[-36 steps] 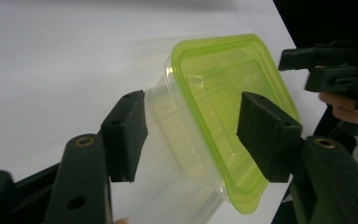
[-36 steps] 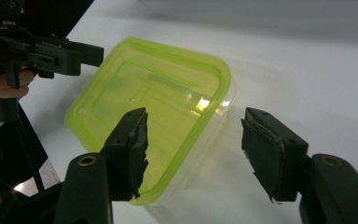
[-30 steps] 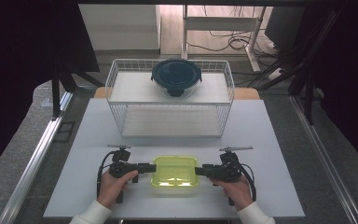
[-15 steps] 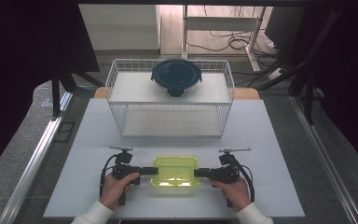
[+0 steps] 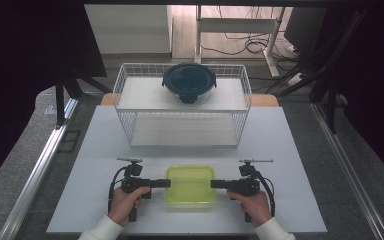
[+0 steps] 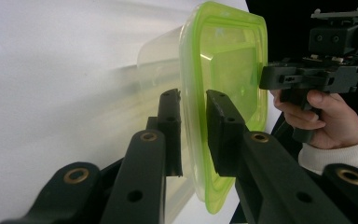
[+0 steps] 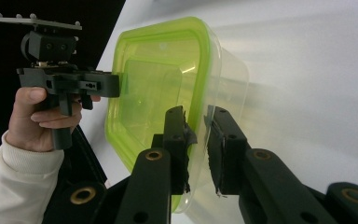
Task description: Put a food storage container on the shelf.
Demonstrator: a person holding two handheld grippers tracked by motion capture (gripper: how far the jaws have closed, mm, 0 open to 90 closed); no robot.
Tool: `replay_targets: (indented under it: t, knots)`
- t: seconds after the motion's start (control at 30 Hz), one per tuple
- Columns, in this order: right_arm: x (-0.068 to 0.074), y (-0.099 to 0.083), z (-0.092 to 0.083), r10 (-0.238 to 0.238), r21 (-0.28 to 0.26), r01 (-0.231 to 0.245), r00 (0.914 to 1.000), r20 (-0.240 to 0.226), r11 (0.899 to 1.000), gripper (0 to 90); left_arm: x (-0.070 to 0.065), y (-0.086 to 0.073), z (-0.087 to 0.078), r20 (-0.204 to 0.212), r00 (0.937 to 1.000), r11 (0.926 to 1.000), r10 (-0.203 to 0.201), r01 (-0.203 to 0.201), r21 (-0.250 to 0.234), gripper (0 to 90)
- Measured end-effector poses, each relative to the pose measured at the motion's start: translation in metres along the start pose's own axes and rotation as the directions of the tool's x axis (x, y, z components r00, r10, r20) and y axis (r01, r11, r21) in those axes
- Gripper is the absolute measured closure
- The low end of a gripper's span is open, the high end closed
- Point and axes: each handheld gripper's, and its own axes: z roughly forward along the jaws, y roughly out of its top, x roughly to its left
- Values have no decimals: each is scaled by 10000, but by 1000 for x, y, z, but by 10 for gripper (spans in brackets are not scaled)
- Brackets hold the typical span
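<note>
Jaws have just been closing on both sides, so I judge the grasp done: my left gripper (image 5: 166,183) and right gripper (image 5: 215,184) each pinch the green-lidded container (image 5: 190,185) between them, with lifting toward the wire basket (image 5: 130,131) beyond left.

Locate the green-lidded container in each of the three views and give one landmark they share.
High view: the green-lidded container sits low and centre on the white table, between the two grippers.
Left gripper view: container stands on edge, upper centre, its rim between the jaws.
Right gripper view: container upper centre, rim between the jaws.
Shared landmark: the white table behind the container.
</note>
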Motion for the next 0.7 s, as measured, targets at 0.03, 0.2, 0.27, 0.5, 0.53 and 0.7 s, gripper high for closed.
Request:
replay_targets:
  t: [0.03, 0.2, 0.27, 0.5, 0.53, 0.7]
  knots:
    - [1, 0, 0, -26, -3, 26, 10000, 4, 10000, 777, 0, 0, -1, -8, 10000, 10000, 26, -26, -15, 775]
    - [7, 2, -3, -374, -87, 375, 9993, 35, 9993, 784, -4, 1, -5, 168, 9998, 9998, 91, -88, -170, 779]
    - [10, 3, -5, -526, -180, 526, 9986, 31, 9985, 784, -7, 2, -7, 252, 9995, 9996, 178, -172, -212, 778]
    - [18, 4, -9, -901, -358, 905, 9959, 124, 9953, 787, -14, 3, -12, 70, 9986, 9981, 529, -526, -314, 780]
    - [19, 5, -10, -937, -369, 941, 9955, 122, 9949, 787, -15, 4, -13, 91, 9984, 9980, 554, -551, -309, 780]
    - [22, 6, -12, -1039, -443, 1043, 9945, 114, 9936, 787, -19, 5, -16, 86, 9975, 9969, 699, -696, -354, 780]
